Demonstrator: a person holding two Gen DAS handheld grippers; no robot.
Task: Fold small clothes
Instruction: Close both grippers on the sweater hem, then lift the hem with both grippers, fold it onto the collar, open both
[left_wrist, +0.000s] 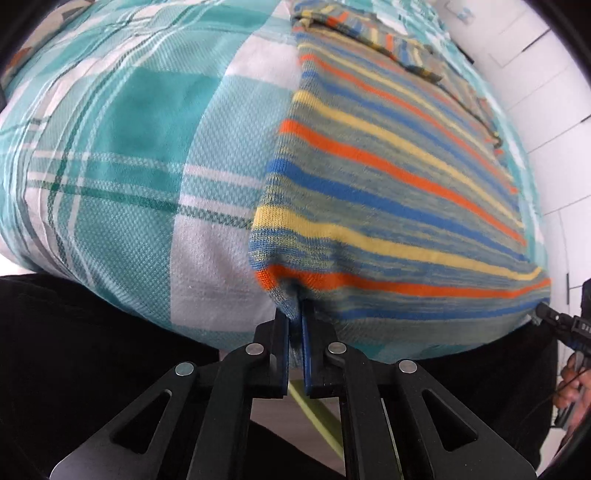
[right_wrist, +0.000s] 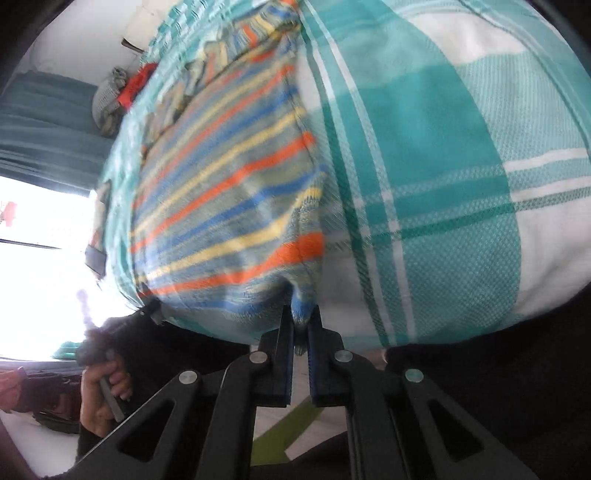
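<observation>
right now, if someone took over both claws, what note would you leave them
Left claw: shut on the near left corner of the striped knit top.
Right claw: shut on its near right corner.
The top lies flat on the teal checked bedcover, hem nearest you, with bunched fabric at its far end.
Done: both hem corners gripped.
Left: every fold, probably starting by carrying the hem toward the far end.

left gripper (left_wrist: 295, 317) clamped; right gripper (right_wrist: 301, 325) clamped, both angled downward

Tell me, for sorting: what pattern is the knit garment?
The knit garment has orange, blue and yellow stripes on greyish green, clearest in the left wrist view.
</observation>
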